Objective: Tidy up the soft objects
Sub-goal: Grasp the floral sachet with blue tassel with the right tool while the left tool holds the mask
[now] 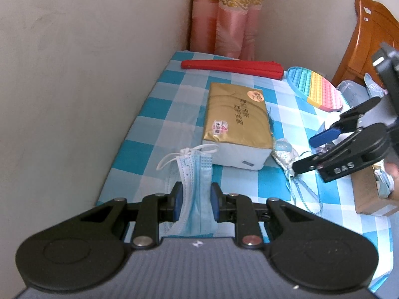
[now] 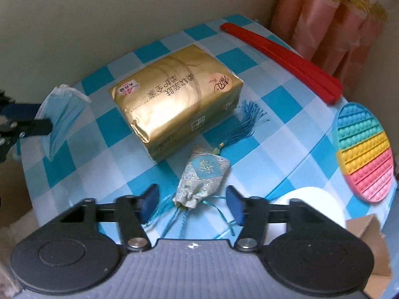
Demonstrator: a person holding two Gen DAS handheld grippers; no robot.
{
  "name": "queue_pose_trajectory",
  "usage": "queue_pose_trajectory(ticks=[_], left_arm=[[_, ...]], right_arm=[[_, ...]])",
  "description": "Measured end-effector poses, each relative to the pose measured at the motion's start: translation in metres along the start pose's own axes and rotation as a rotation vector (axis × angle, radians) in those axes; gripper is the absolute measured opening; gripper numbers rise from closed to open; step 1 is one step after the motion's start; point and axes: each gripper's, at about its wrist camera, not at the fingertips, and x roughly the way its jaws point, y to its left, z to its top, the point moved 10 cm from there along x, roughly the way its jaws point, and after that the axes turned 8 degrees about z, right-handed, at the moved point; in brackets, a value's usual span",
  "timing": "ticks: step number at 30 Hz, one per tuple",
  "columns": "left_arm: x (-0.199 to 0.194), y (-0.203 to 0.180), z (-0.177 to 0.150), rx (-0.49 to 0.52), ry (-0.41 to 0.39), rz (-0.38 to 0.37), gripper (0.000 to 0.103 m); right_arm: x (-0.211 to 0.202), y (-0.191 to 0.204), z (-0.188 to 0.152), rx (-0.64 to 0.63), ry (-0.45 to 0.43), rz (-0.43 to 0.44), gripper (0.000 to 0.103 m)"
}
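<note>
My left gripper (image 1: pixel 195 201) is shut on a folded blue face mask (image 1: pixel 197 194), its white ear loops trailing toward the tissue pack; the same face mask (image 2: pixel 61 117) shows at the left of the right wrist view. My right gripper (image 2: pixel 192 205) stands open above a small embroidered sachet (image 2: pixel 202 178) with a blue tassel (image 2: pixel 245 122); the sachet lies on the checked cloth between the pads, untouched. In the left wrist view the right gripper (image 1: pixel 305 154) hangs over the sachet (image 1: pixel 285 155). A gold tissue pack (image 2: pixel 174 97) lies in the middle of the table.
A red folded fan (image 1: pixel 232 67) lies at the back by the pink curtain (image 1: pixel 229 22). A rainbow pop-it pad (image 2: pixel 362 149) sits at the right. A cardboard box (image 1: pixel 369 194) and a white round thing (image 2: pixel 309 199) stand at the table's near right. Walls bound the left and back.
</note>
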Motion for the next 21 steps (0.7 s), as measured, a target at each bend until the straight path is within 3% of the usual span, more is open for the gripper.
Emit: queue_pose_trajectory(ticks=[3, 11, 16, 19, 21], left_arm=[[0.001, 0.000, 0.000, 0.000, 0.004, -0.003, 0.022], [0.009, -0.002, -0.001, 0.008, 0.017, -0.015, 0.022], [0.011, -0.002, -0.004, 0.009, 0.022, -0.021, 0.022], [0.012, -0.001, -0.004, 0.011, 0.022, -0.022, 0.022], [0.012, -0.001, -0.003, 0.009, 0.021, -0.023, 0.022]], right_arm=[[0.013, -0.004, 0.000, 0.064, -0.001, 0.010, 0.065], [0.030, -0.013, 0.008, 0.131, -0.031, -0.084, 0.067], [0.033, -0.010, 0.013, 0.139, -0.033, -0.058, 0.066], [0.040, -0.009, 0.014, 0.119, -0.011, -0.078, 0.061], [0.045, -0.009, 0.013, 0.118, 0.008, -0.081, 0.052]])
